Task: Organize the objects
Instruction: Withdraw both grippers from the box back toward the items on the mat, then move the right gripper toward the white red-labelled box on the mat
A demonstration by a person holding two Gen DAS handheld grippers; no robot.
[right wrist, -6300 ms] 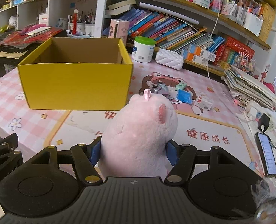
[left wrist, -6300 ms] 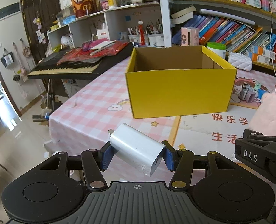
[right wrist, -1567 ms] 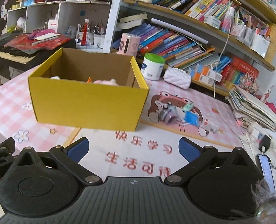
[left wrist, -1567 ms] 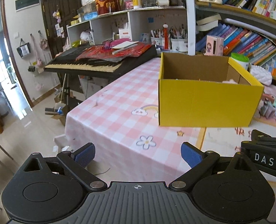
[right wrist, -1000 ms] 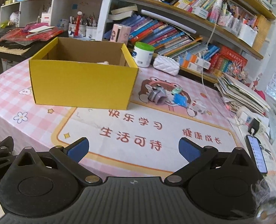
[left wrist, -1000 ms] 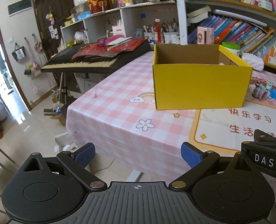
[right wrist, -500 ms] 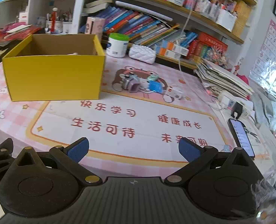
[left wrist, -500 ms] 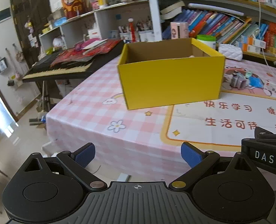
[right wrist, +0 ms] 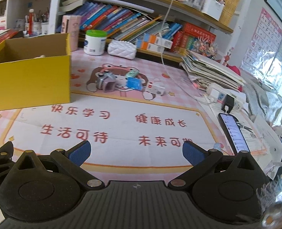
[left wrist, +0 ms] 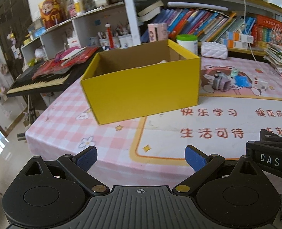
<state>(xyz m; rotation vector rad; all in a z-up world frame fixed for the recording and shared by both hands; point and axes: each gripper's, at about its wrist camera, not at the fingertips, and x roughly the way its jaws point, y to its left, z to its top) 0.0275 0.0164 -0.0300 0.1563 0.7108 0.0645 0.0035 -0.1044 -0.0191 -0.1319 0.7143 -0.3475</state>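
Shelves of books are seen behind the table (right wrist: 160, 127). Both loads were dropped in the box (left wrist: 141, 87); the left claw (left wrist: 140, 155) and right claw (right wrist: 135, 151) are now spread apart, empty. Small toys (right wrist: 106, 83) are left.

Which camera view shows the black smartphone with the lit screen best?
The right wrist view: the black smartphone lies in full view at the table's right edge, screen lit. The left wrist view does not show it.
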